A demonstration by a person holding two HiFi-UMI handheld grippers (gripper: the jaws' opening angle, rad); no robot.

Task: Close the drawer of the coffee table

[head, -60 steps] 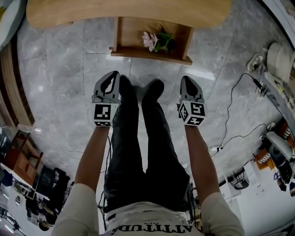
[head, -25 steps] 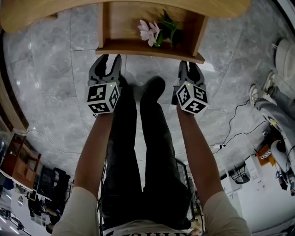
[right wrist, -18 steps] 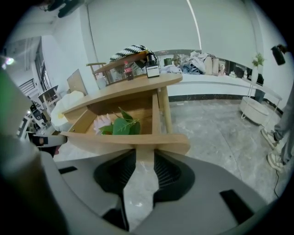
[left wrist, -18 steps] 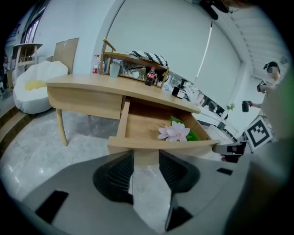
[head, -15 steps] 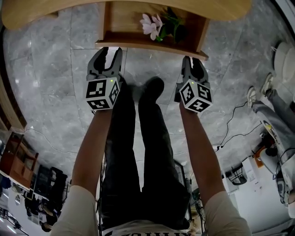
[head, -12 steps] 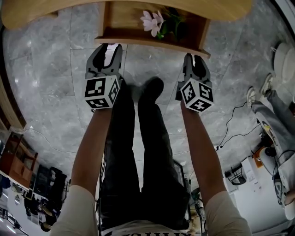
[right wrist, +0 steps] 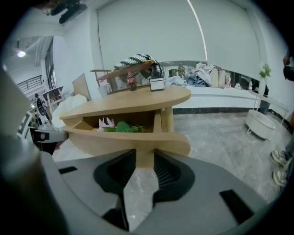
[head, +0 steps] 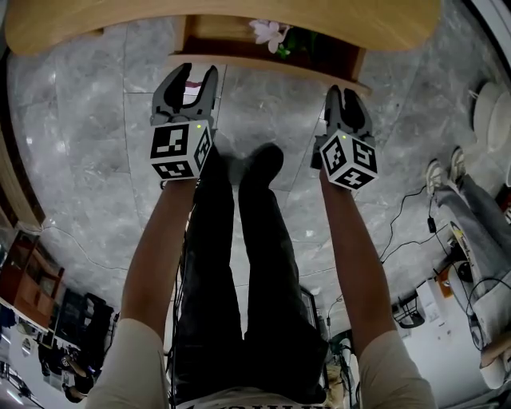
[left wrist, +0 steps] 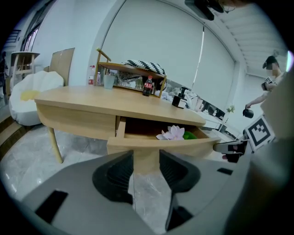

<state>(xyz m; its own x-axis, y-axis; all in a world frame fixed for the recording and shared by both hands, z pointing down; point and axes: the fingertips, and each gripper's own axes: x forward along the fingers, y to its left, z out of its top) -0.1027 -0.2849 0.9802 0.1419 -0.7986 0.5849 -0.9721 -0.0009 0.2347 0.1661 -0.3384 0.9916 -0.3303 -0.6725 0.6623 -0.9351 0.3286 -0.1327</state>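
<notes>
The coffee table's wooden top (head: 120, 24) runs along the top of the head view. Its drawer (head: 271, 64) stands partly out, and a pink flower with green leaves (head: 267, 32) shows inside. My left gripper (head: 194, 80) points at the left part of the drawer front (left wrist: 156, 144), fingertips right at its edge. Its jaws have just been opening a little and nothing is between them. My right gripper (head: 345, 100) is up against the right part of the drawer front (right wrist: 138, 142), open by a narrow gap and empty. Whether the tips press on the wood is hidden.
The person's dark-trousered legs (head: 239, 240) stand between the two arms on grey marble floor. A black cable (head: 399, 232) and shoes (head: 443, 172) lie at the right. On the table top stands a small shelf with bottles (left wrist: 131, 75). A white beanbag (left wrist: 27, 96) sits beyond the table.
Both grippers have moved forward toward the table. The drawer has slid further in under the table top, so less of its inside and of the flower shows.
</notes>
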